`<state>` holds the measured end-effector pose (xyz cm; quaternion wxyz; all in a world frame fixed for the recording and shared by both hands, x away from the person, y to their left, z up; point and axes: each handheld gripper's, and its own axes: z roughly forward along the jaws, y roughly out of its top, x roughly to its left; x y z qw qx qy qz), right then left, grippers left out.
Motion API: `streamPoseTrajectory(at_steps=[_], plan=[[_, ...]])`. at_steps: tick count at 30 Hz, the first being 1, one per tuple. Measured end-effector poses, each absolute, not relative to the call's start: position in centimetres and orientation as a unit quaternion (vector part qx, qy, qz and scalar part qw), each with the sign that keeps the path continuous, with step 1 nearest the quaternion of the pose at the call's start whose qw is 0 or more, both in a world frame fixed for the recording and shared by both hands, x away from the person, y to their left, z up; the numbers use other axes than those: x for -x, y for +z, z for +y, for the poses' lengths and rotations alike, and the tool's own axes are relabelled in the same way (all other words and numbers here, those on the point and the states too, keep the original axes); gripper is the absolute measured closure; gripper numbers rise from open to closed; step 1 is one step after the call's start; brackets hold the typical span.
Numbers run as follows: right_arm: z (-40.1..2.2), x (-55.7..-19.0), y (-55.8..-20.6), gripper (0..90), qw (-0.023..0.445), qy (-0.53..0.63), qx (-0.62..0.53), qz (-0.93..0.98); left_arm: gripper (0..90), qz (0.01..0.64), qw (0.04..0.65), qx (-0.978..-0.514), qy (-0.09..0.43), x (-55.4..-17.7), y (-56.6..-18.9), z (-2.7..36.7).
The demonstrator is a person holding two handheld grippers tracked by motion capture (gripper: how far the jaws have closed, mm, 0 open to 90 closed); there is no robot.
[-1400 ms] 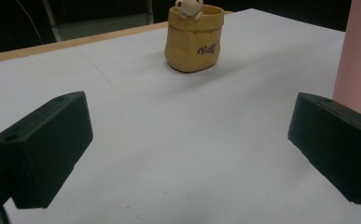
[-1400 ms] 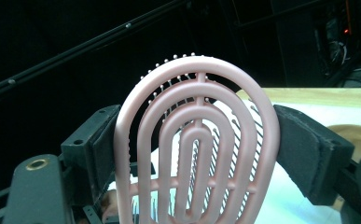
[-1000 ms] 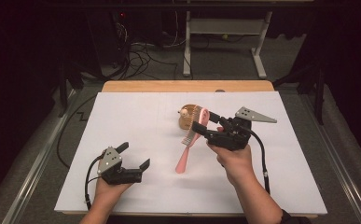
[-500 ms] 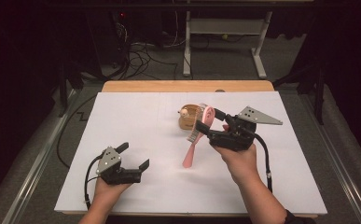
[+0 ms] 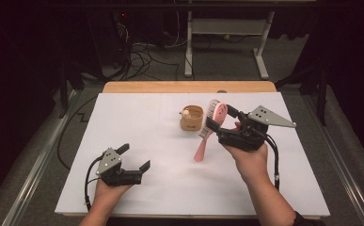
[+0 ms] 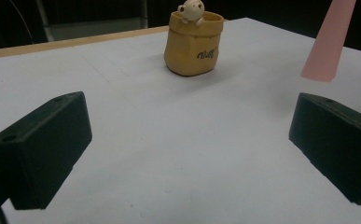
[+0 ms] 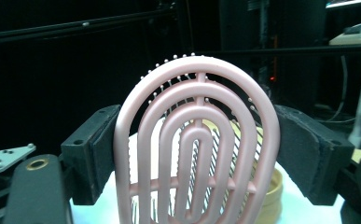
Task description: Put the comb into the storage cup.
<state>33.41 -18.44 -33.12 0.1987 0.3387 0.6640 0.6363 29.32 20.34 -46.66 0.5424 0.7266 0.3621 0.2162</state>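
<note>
A pink vented hairbrush (image 5: 210, 126) hangs above the white table, head up and handle pointing down-left. My right gripper (image 5: 221, 118) is shut on its head; in the right gripper view both pads (image 7: 92, 154) press the sides of the brush head (image 7: 197, 140). A tan sack-shaped cup (image 5: 192, 118) with a small bear figure on its rim stands just left of the brush. It also stands ahead in the left gripper view as the tan cup (image 6: 194, 43), with the brush handle tip (image 6: 327, 42) at upper right. My left gripper (image 5: 133, 160) rests open at the front left, nothing between its fingers.
The white mat (image 5: 137, 117) covers a wooden table whose far edge (image 5: 189, 87) shows bare. Beyond it are a dark floor, cables (image 5: 142, 52) and a white frame stand (image 5: 226, 33).
My right gripper has carried the hairbrush to the right and tipped it more upright. The cup, half hidden behind the brush before, now shows whole. The left gripper has stayed put.
</note>
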Motion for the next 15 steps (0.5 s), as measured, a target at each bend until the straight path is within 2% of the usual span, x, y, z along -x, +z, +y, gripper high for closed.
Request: streamPoseTrajectory(at_steps=[15], plan=[[-19.9, -33.7, -32.5, 20.7, 0.243, 0.627, -0.351, 0.651, 0.0, 0.364, 0.536, -0.730, 0.219, -29.3, -46.9, 20.6]])
